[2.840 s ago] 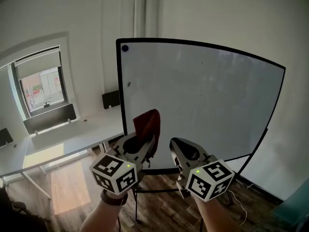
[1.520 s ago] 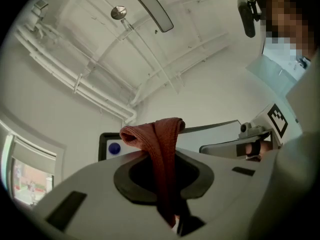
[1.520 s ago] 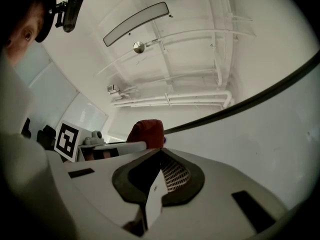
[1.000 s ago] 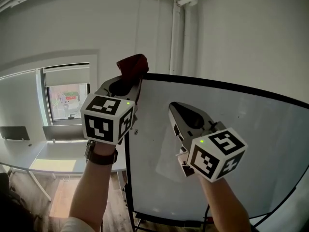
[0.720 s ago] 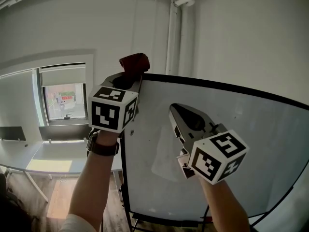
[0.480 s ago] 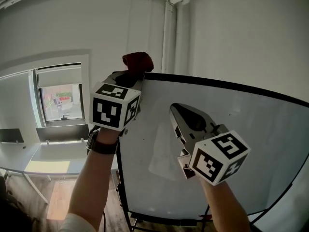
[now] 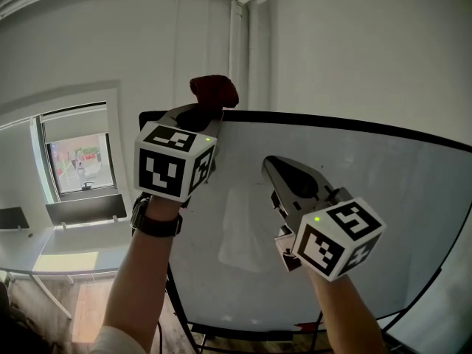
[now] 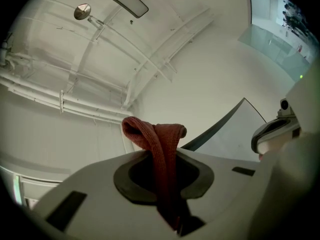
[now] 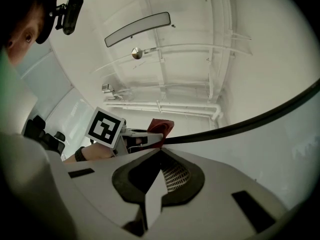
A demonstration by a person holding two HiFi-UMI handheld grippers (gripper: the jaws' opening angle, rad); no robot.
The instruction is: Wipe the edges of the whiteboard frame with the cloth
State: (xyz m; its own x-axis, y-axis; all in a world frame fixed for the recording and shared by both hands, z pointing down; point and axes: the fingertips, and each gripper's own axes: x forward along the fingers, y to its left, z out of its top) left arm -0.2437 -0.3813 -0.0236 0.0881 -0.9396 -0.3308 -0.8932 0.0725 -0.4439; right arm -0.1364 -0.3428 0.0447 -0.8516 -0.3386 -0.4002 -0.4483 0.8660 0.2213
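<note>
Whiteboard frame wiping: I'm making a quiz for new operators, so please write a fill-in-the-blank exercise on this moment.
1. The left gripper is shut on a dark ____ cloth.
2. The cloth is held up at the ____ edge of the whiteboard frame.
3. The right gripper is shut and holds ____.
4. In the head view, the window lies to the ____ of the whiteboard frame.
Missing words: red; top; nothing; left.
</note>
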